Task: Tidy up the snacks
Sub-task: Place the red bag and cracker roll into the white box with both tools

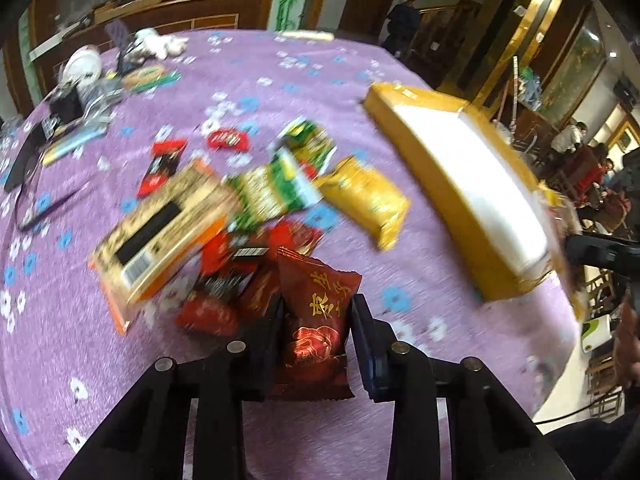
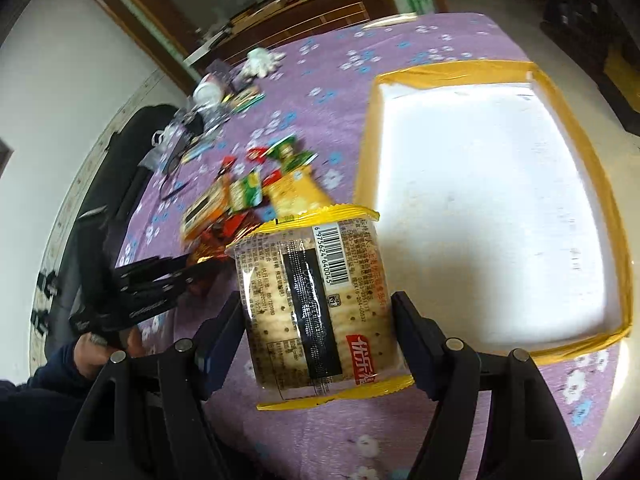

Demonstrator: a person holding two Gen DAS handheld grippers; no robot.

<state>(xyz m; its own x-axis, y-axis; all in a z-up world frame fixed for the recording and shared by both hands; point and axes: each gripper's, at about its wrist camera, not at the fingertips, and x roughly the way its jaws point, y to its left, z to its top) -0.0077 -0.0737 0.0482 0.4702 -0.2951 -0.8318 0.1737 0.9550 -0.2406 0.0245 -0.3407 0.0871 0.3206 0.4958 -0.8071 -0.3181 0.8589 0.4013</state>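
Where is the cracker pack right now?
In the right wrist view, the cracker pack sits clamped in the right gripper, above the purple tablecloth, beside the yellow-rimmed box.

A purple flowered cloth (image 1: 280, 80) covers the bench. At its far end lie a white plate (image 1: 83, 65) and white gloves (image 2: 262, 60).

Stood around a table (image 1: 280, 64) draped in purple flowered cloth: dark wooden cabinets (image 1: 180, 12), a white wall (image 2: 60, 80), gold-trimmed pillars (image 1: 532, 12), pale floor (image 2: 472, 2).

Bright, perhaps daylit; motion-blurred fisheye.
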